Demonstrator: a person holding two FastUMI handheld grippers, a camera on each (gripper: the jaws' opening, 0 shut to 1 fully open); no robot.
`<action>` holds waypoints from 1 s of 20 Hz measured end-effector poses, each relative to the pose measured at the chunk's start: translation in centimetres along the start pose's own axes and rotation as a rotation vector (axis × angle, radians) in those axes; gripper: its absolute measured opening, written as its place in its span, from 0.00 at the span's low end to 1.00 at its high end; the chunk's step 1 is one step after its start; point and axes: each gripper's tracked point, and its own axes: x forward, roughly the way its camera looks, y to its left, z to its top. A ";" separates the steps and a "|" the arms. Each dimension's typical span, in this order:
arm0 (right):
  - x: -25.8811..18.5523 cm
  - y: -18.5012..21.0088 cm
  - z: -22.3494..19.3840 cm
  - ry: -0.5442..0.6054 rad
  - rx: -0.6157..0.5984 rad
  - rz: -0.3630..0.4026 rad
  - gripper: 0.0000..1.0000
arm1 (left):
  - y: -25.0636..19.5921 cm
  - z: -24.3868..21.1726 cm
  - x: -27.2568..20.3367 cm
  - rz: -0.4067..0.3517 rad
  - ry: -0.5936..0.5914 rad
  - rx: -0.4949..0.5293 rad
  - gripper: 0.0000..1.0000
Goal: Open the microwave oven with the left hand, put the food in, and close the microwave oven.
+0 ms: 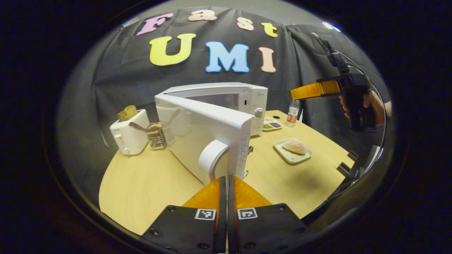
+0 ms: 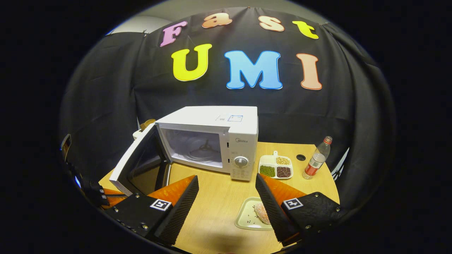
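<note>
Currently left claw (image 1: 224, 183) pressed together, just short of microwave door (image 1: 208, 141), swung wide open ahead. Right claw (image 2: 226, 197) spread, above surface (image 2: 215, 211); food (image 2: 260, 212) on plate (image 2: 247, 218) between its fingers.

The left gripper (image 1: 224, 180) carries black bolted plates, each with a square black-and-white marker. The right gripper (image 2: 226, 190) has ribbed inner faces and the same markers; seen at two o'clock in the left gripper view, its black handle trails a cable.

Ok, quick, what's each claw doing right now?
Left claw: closed, holding nothing, just short of the door handle.
Right claw: open, empty, above the plate.
</note>
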 end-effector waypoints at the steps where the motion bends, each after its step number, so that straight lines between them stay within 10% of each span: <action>1: 0.4 -0.4 -0.5 0.016 -0.013 0.007 0.99 | 0.8 -0.1 -0.5 0.018 -0.002 -0.020 0.08; 12: 5.9 -10.1 -15.8 0.489 -0.225 -0.012 0.99 | 8.6 -2.8 -4.3 0.112 0.027 -0.022 0.08; 20: 8.4 -12.5 -20.7 0.595 -0.197 -0.046 0.96 | 9.5 -1.8 -6.8 0.173 -0.008 -0.048 0.11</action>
